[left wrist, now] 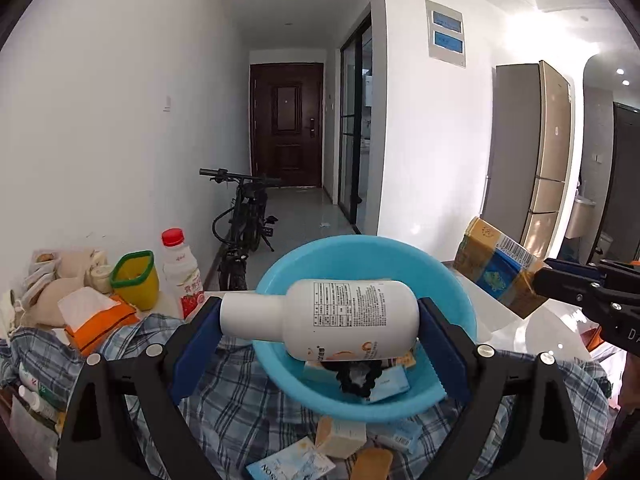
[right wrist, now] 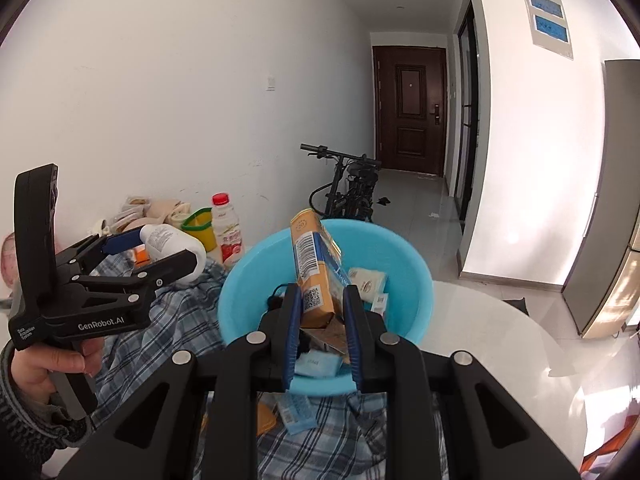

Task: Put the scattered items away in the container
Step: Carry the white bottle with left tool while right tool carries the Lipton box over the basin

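Note:
My left gripper (left wrist: 320, 320) is shut on a white bottle (left wrist: 332, 318), held sideways between its blue pads above the near rim of the blue basin (left wrist: 460, 292). The same bottle (right wrist: 172, 242) shows in the right wrist view, left of the basin (right wrist: 400, 248). My right gripper (right wrist: 322, 300) is shut on an orange and blue carton (right wrist: 314, 264), held upright over the basin. That carton (left wrist: 496, 268) hangs at the basin's right in the left wrist view. Small packets and a black item (left wrist: 356, 376) lie in the basin.
A plaid cloth (left wrist: 224, 404) covers the table, with small boxes (left wrist: 340, 436) lying on it near me. At the left stand a red-capped drink bottle (left wrist: 180, 272), a yellow cup (left wrist: 134, 278), a tissue pack (left wrist: 100, 316) and cloth bags. A bicycle (left wrist: 244, 220) leans beyond the table.

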{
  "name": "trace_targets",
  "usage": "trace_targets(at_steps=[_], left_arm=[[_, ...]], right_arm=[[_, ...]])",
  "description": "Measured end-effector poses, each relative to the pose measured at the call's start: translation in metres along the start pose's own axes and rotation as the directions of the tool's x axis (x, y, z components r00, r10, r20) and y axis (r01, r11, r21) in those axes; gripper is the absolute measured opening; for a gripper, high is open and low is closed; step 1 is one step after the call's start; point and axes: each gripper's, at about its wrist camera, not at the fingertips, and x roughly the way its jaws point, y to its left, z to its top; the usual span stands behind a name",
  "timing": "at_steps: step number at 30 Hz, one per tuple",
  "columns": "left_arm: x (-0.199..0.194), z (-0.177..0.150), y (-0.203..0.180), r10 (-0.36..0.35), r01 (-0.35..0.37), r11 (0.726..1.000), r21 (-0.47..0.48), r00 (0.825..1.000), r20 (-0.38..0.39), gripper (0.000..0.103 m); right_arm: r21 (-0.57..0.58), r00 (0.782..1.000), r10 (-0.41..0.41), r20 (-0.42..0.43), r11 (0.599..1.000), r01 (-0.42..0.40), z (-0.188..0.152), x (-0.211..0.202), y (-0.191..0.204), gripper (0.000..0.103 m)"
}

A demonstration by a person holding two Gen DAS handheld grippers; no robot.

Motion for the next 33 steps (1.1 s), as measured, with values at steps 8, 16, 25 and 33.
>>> trace_targets(at_steps=[8,16,25,33], left_arm=[[0.126,0.066,0.02,0.06,-0.069,0.996,-0.053,0.988,-0.145,0.095],[0.186,0.091,0.03,0.062,-0.111,0.983,-0.144,0.95,-0.307,0.095],[0.183,0.077,0.021,0.049,-0.103,0.983,-0.152,0.946,-0.322,0.095],[0.186,0.074,0.016,0.049,-0.096,0.987,-0.126,0.94,-0.338,0.095]], right_arm=[[0.176,0.987,-0.082,-0.138,0.979,0.106,0.058,0.093,-0.042,0.02],[0.222,0.949,-0.029,-0.314,0.97,0.102,0.068,0.157,-0.058,0.02],[0.224,0.943,-0.054,-0.328,0.965,0.133,0.075,0.152,-0.068,0.02],[0.233,0.943,-0.031,-0.332,0.966,0.114,0.086,0.16,-0.066,0.02]])
